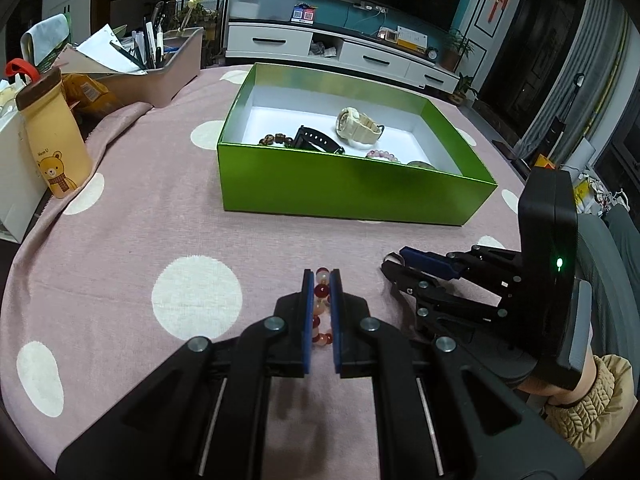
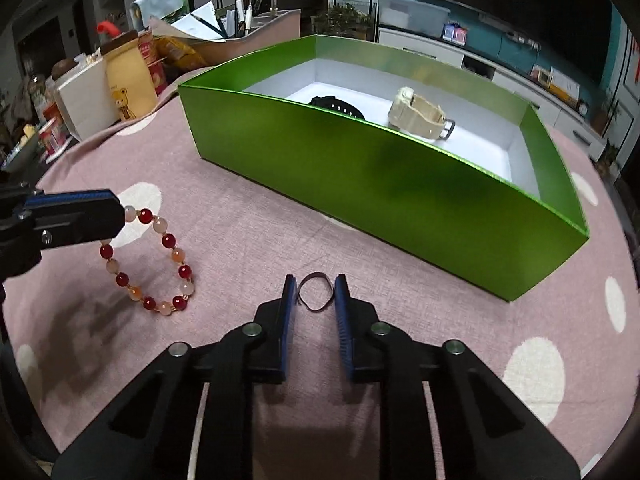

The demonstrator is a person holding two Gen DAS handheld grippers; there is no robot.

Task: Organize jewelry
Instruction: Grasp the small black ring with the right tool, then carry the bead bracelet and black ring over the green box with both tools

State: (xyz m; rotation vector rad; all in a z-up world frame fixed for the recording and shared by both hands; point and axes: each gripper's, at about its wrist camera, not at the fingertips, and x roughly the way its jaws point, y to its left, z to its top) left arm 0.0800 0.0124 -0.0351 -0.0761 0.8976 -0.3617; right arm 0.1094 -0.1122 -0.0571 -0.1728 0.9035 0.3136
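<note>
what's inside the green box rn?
Inside the green box: a cream watch, a black band, a dark bead bracelet and a pink bead bracelet. The near wall hides the floor along it, so more may lie there.

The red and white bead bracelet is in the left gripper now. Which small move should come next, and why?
Probably carry the left gripper forward and over the near wall of the green box, then open it. Its jaws are shut on the bead bracelet, which hangs clear above the pink cloth, and the box already holds the beige watch and other bracelets.
</note>
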